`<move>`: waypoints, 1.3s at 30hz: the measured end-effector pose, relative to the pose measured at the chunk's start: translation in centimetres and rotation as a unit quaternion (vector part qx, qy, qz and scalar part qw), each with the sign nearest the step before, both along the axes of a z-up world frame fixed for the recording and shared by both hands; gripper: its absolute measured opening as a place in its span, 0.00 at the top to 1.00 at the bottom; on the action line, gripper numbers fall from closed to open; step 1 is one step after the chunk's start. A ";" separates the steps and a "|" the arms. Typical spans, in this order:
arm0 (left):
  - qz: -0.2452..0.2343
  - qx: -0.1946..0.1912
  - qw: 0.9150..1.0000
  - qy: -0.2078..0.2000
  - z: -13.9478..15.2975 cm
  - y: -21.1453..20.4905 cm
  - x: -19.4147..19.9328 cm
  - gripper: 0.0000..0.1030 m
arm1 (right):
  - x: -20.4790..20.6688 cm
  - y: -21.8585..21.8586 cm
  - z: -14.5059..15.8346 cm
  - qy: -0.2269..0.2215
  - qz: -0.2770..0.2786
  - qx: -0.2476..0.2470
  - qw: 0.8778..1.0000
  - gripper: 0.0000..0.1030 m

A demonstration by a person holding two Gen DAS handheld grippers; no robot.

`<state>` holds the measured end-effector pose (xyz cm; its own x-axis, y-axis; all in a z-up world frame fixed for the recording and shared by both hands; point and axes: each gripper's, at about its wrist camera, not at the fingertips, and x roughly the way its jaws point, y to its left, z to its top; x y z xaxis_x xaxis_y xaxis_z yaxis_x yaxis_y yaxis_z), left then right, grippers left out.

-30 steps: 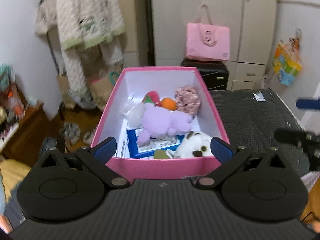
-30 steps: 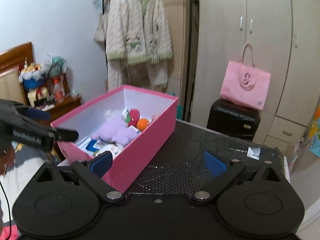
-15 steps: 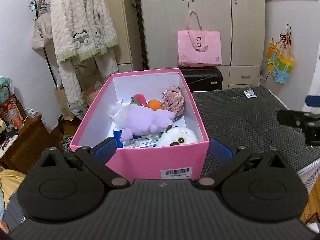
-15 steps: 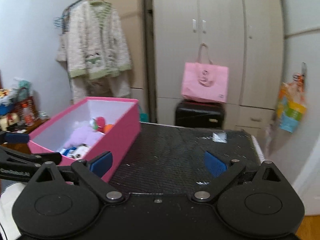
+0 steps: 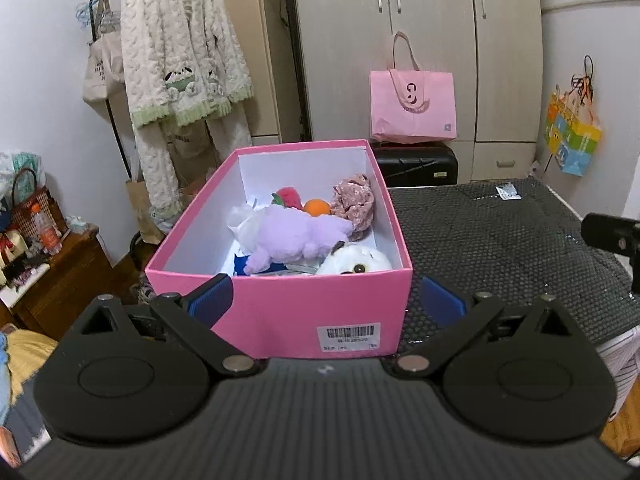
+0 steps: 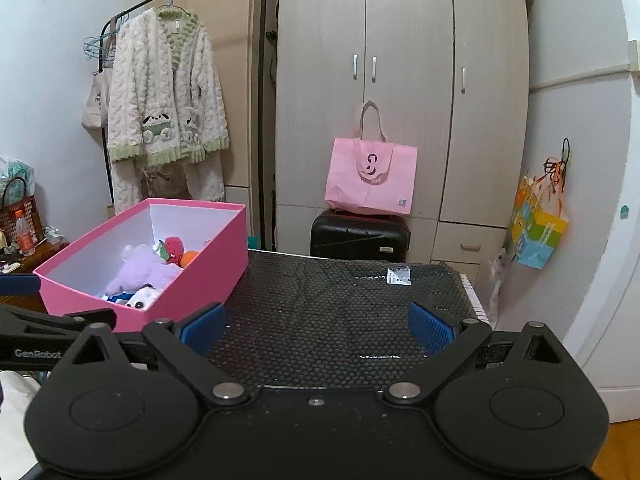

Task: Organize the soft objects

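Observation:
A pink box [image 5: 280,312] stands at the left end of a black mesh-covered table [image 5: 500,240]. In it lie a purple plush [image 5: 296,240], a white plush [image 5: 356,262], a red plush [image 5: 290,196], an orange ball [image 5: 317,206] and a floral pink cloth [image 5: 354,204]. My left gripper [image 5: 326,304] is open and empty, level with the box's near wall. My right gripper [image 6: 316,326] is open and empty over the table, to the right of the box [image 6: 200,276].
A small white packet [image 6: 399,276] lies at the table's far right. Behind the table stand a black suitcase [image 6: 360,236] with a pink bag [image 6: 370,180] on it, and a wardrobe. A robe hangs on a rack at the left. A wooden side table [image 5: 60,276] is at the far left.
Both grippers have pulled back and levelled out. The box now looks farther from the left gripper; the right view has swung right toward the wardrobe. Both stay open and empty.

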<state>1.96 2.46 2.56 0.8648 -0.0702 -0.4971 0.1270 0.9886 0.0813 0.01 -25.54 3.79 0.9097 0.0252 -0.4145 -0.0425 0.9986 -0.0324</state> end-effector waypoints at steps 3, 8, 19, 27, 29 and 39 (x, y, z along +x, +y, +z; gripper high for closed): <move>-0.001 -0.007 1.000 0.003 -0.3 0.2 0.0 0.01 | -0.2 0.1 0.0 0.000 -0.003 0.001 1.000 0.03; -0.005 -0.002 1.000 0.000 -0.4 0.1 -0.4 0.01 | -0.5 -0.1 -0.5 0.007 -0.013 -0.001 1.000 0.03; -0.006 0.003 1.000 -0.002 -0.5 0.1 -0.9 0.01 | -0.9 -0.3 -0.7 0.008 -0.033 -0.004 0.999 0.03; -0.010 0.003 1.000 -0.008 -0.3 0.3 -1.0 0.01 | -1.3 -0.1 -0.8 0.000 -0.032 -0.005 0.999 0.03; -0.010 0.004 1.000 -0.010 -0.2 0.4 -1.0 0.01 | -1.5 0.0 -0.8 -0.005 -0.032 -0.009 0.999 0.03; -0.014 0.007 1.000 -0.006 -0.6 0.0 -1.0 0.01 | -2.0 -0.5 -0.6 -0.015 -0.038 -0.007 0.999 0.03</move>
